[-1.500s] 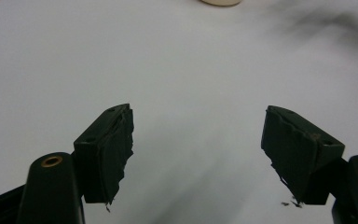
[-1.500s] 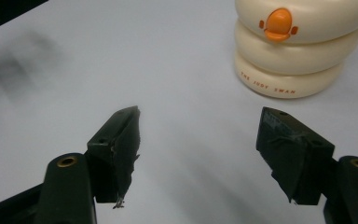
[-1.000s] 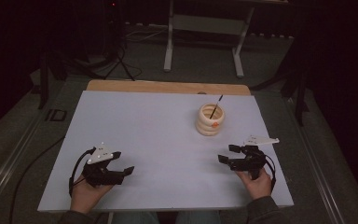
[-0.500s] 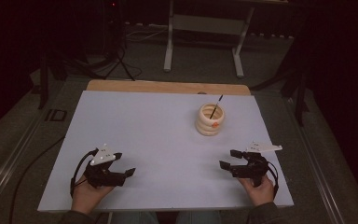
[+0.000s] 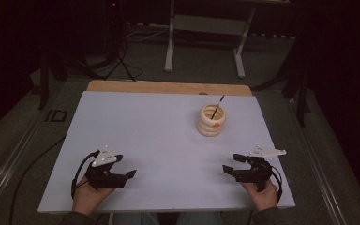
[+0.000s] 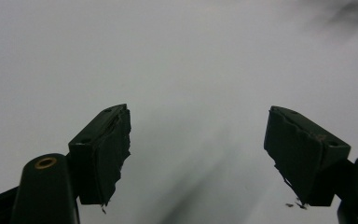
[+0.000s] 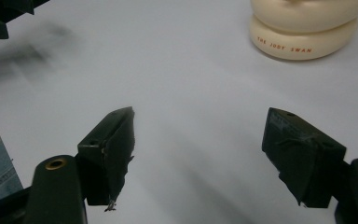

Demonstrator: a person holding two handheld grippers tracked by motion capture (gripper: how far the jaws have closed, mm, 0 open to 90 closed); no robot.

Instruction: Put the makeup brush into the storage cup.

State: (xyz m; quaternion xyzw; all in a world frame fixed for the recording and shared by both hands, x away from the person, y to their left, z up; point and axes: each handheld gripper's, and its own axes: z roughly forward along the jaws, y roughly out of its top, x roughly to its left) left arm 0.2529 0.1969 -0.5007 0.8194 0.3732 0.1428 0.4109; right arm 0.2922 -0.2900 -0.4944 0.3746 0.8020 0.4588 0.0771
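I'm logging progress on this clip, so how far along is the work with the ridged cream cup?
Nothing looks done so far. The cream cup stands upright on the white table with a thin dark stick leaning in it. Nothing is in hand: the left hand-held gripper and right hand-held gripper both rest near the table's front edge, jaws open and empty. Reaching for the cup and handling it is all left.

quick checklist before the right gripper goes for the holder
1. Right gripper open, nothing between the jaws: ok.
2. Left gripper open and empty: ok.
3. Holder upright on the table: ok.
4. Path from right gripper to holder free of other things: ok.
5. Stick leans out of the holder toward the far right and may catch on an approach from above: not ok.
6. Holder's contents: cannot tell.
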